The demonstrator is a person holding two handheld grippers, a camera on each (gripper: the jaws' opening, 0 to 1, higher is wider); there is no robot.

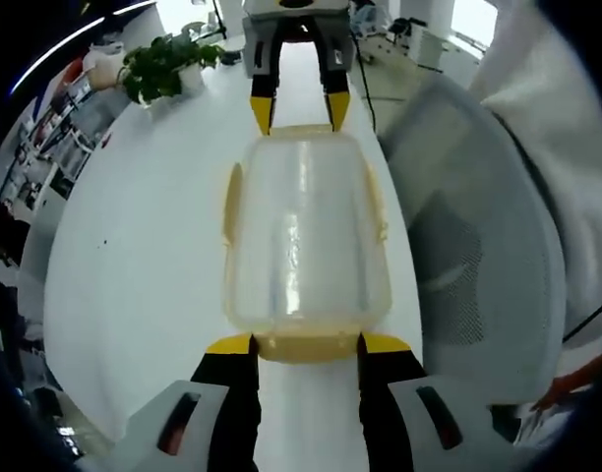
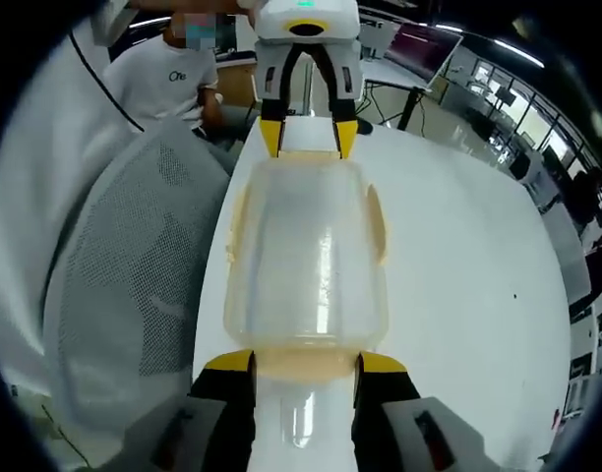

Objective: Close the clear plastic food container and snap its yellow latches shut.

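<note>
Clear container (image 1: 306, 236) with pale yellow latches (image 1: 308, 344) — white table (image 1: 144, 265), grey mesh chair (image 1: 478, 256).

Black claws (image 1: 306, 346), yellow tips, white housings

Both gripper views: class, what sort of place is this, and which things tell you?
Probably an open office or lab: a long white table, grey mesh office chairs, a potted plant, more desks behind, and large windows.

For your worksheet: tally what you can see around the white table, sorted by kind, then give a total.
Grippers: 2, left gripper, right gripper
Clear container: 1
Potted plant: 1
Mesh chair: 1
White table: 1
Total: 6
</note>
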